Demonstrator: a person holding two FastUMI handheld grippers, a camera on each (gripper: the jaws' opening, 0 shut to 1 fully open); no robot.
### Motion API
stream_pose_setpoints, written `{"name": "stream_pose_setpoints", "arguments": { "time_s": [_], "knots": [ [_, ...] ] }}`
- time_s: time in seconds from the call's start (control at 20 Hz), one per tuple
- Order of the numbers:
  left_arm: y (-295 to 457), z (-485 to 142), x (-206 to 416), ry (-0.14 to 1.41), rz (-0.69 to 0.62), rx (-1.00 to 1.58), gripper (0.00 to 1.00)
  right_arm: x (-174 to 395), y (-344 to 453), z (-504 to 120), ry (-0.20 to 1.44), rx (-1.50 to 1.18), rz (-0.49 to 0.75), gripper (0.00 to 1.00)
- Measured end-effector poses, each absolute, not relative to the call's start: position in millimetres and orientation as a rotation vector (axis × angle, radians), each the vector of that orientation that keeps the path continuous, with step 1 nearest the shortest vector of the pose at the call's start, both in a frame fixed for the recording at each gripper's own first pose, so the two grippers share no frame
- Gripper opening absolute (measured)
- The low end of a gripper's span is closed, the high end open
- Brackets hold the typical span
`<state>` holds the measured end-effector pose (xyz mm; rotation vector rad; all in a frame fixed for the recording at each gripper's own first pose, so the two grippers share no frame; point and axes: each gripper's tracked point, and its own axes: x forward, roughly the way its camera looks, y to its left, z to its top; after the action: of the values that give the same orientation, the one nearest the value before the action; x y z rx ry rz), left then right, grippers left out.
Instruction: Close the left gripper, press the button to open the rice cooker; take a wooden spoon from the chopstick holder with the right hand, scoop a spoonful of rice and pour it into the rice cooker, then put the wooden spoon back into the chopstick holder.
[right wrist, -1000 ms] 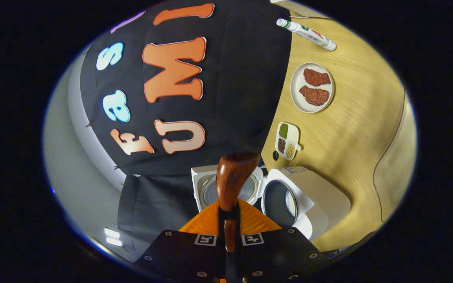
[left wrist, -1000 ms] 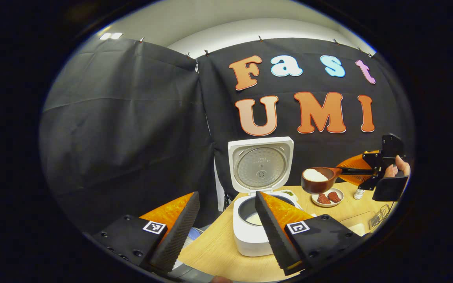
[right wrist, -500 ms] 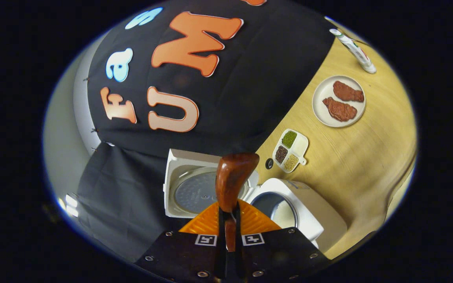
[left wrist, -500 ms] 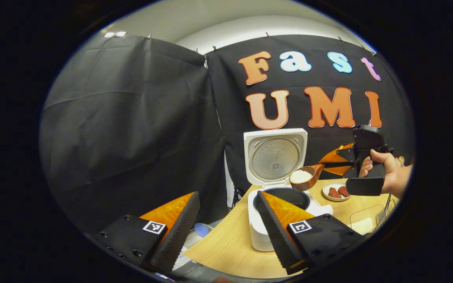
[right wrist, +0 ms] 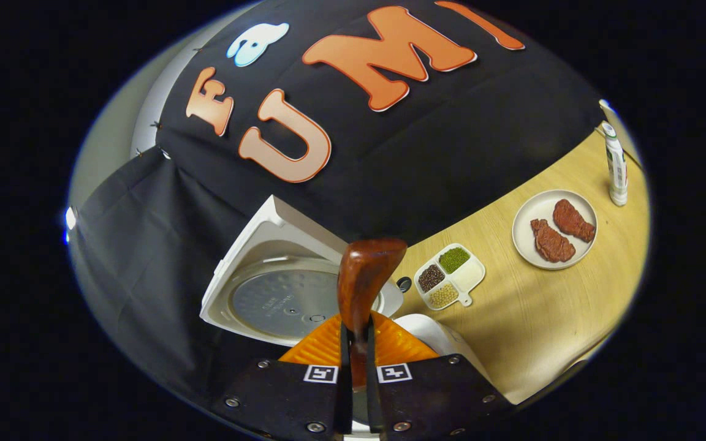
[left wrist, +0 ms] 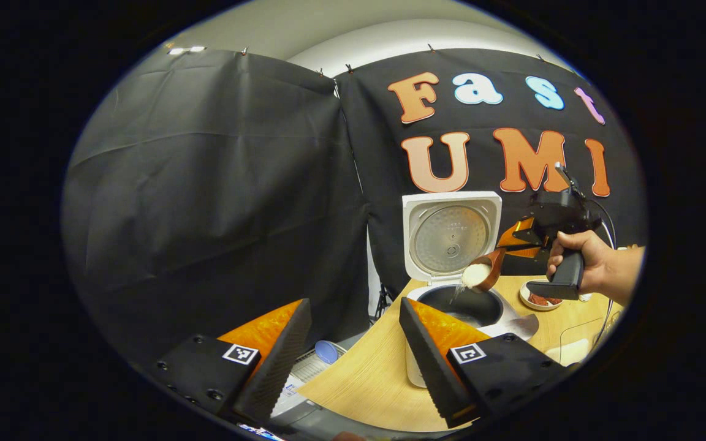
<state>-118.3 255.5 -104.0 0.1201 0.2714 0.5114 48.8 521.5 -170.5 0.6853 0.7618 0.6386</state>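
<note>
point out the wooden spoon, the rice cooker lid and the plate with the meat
wooden spoon (right wrist: 362,278), right gripper view, back of its bowl
rice cooker lid (left wrist: 451,236), left gripper view, round inner plate
plate (right wrist: 527,214), right gripper view, bare rim beside the meat

Even bright overhead light, ceiling lamp glow upper left, sharp centre, strong fisheye bending at edges

Wooden table (right wrist: 531,318) carries rice cooker (left wrist: 451,245), meat plate (right wrist: 554,229), divided bean dish (right wrist: 449,284), bottle (right wrist: 616,171).
</note>
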Motion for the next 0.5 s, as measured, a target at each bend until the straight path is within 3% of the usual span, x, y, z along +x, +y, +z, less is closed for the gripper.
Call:
{"name": "stream_pose_setpoints", "arguments": {
  "time_s": [0.5],
  "knots": [
    [247.1,-116.1,-102.5,0.3,0.483,0.118,0.97,56.5,534.7,-147.0,0.572,0.429,0.703,0.09]
  ]
}}
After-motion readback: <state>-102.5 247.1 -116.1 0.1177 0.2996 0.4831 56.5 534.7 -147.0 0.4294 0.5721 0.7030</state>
